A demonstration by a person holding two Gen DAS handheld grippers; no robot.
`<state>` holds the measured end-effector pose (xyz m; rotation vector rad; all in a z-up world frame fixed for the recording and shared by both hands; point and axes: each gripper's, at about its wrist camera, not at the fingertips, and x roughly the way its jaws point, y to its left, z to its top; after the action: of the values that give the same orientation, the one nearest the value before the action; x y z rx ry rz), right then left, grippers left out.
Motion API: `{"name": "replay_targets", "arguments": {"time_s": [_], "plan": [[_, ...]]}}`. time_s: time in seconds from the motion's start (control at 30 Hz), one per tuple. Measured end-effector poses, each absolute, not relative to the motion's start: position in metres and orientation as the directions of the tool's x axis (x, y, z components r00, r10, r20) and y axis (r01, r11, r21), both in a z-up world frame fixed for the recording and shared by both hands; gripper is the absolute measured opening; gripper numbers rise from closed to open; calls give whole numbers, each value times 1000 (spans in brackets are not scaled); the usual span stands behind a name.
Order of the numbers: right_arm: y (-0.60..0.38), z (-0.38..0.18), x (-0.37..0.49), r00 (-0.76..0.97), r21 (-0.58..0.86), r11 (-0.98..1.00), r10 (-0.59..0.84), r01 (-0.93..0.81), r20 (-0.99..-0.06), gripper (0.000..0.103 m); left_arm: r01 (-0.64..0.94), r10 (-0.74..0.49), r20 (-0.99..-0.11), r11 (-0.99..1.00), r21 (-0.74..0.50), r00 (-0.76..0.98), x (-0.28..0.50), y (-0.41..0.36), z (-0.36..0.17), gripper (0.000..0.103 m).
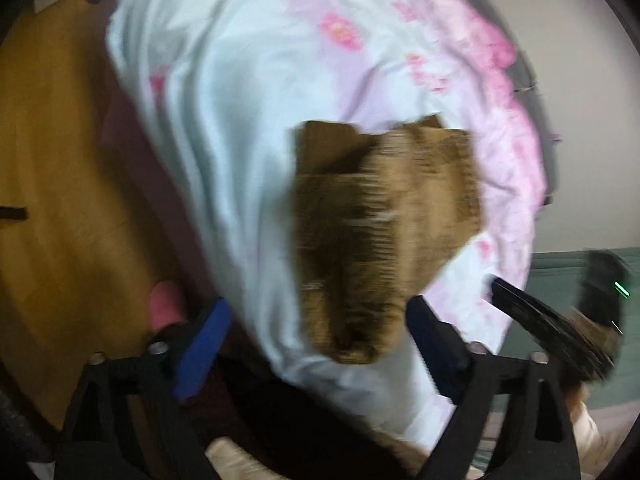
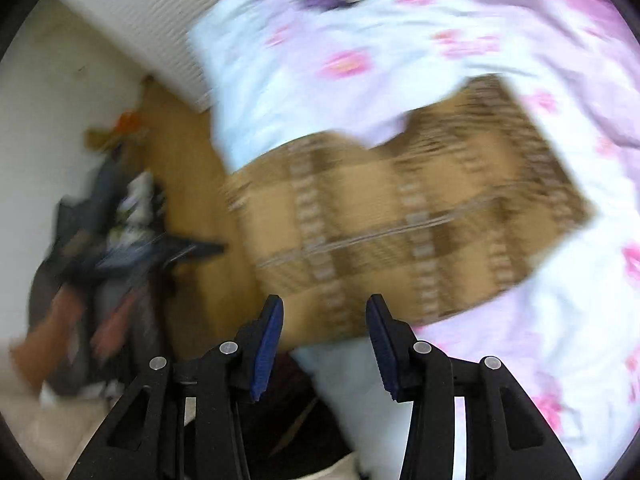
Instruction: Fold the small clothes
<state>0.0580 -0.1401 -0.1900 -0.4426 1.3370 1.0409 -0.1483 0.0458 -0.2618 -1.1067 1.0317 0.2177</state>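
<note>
A tan and brown plaid garment (image 1: pixel 380 220) lies on a white bedcover with pink flowers (image 1: pixel 248 80). In the right wrist view the garment (image 2: pixel 412 220) is spread flat and its near edge hangs over the bed's side. My left gripper (image 1: pixel 316 320) is open, its blue pads wide apart above the garment's near end. My right gripper (image 2: pixel 324 320) is open, just short of the garment's near edge. The other gripper (image 1: pixel 560 328) shows at the right of the left wrist view. Both views are blurred by motion.
A wooden floor (image 1: pixel 60 160) lies left of the bed. A heap of dark and mixed clothes (image 2: pixel 108 232) sits on the floor by a white wall (image 2: pixel 44 120). A white ribbed panel (image 2: pixel 152 28) stands beyond the bed.
</note>
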Motion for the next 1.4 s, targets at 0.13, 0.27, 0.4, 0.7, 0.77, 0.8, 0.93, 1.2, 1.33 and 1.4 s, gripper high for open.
{"name": "replay_targets", "arguments": {"time_s": [0.13, 0.27, 0.4, 0.7, 0.77, 0.8, 0.93, 1.2, 1.33, 1.4], "plan": [[-142, -210, 93, -48, 238, 612, 311, -754, -949, 45, -546, -351, -738, 507, -667, 576, -103, 27, -272, 98], [-139, -226, 113, -21, 213, 647, 291, -732, -956, 45, -534, -352, -744, 530, -658, 568, -77, 22, -293, 98], [-133, -238, 117, 18, 168, 634, 276, -755, -961, 45, -587, -300, -810, 570, -575, 504, -69, 29, -315, 98], [-131, -254, 129, 11, 182, 641, 285, -746, -958, 45, -588, -394, -716, 409, -698, 576, -66, 32, -325, 30], [-128, -254, 132, -1, 195, 636, 292, -747, -956, 45, -581, -403, -667, 330, -744, 626, -85, 33, -318, 28], [-126, -253, 133, -4, 203, 629, 303, -751, -953, 45, -590, -391, -667, 313, -744, 634, -95, 32, -314, 27], [-114, -254, 129, -56, 242, 577, 320, -780, -946, 45, -673, -341, -730, 288, -681, 593, -119, 34, -312, 27], [-56, -311, 115, -131, 215, 475, 202, -853, -970, 45, -743, -338, -786, 278, -609, 518, -94, 30, -290, 27], [-42, -325, 117, -126, 186, 467, 156, -865, -980, 45, -777, -308, -825, 296, -556, 473, -72, 23, -267, 27], [-41, -318, 116, -120, 180, 443, 160, -878, -980, 45, -788, -306, -829, 282, -548, 467, -65, 21, -254, 27]]}}
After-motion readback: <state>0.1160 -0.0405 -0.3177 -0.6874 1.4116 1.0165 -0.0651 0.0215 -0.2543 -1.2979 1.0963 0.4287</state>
